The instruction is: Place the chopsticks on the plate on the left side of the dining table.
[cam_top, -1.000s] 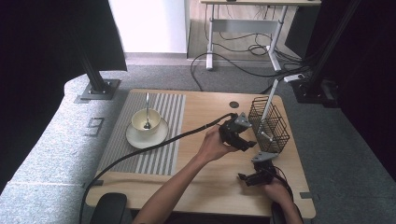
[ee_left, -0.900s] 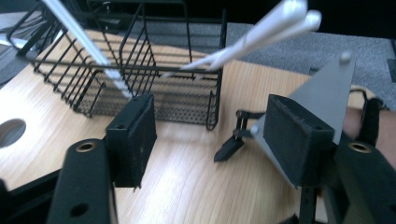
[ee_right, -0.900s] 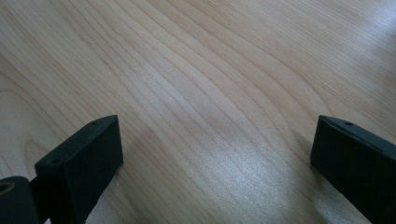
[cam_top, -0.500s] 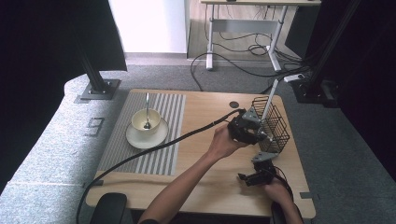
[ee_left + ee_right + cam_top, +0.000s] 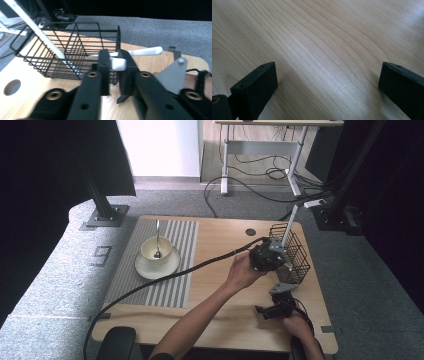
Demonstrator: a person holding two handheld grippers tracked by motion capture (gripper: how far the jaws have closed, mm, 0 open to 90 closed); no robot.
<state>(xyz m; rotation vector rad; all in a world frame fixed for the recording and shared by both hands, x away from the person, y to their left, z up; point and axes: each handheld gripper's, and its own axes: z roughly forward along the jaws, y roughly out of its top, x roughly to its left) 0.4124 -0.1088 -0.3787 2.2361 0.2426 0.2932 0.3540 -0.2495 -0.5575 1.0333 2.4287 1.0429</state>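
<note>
While my left gripper [image 5: 113,66] has just been closing, its jaws now pinch one white utensil handle [image 5: 143,52] at the near edge of the single wire basket [image 5: 291,252] on the table's right. I count one bowl [image 5: 156,251], one saucer [image 5: 158,265], one spoon [image 5: 157,237] far left. Left forearm stretches across; right gripper [image 5: 327,85] rests low, jaws wide, holding nothing.

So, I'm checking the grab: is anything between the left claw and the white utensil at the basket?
Nothing visible. The left claw, whose jaws have just been closing, grips the white utensil directly, right by the wire basket.
</note>
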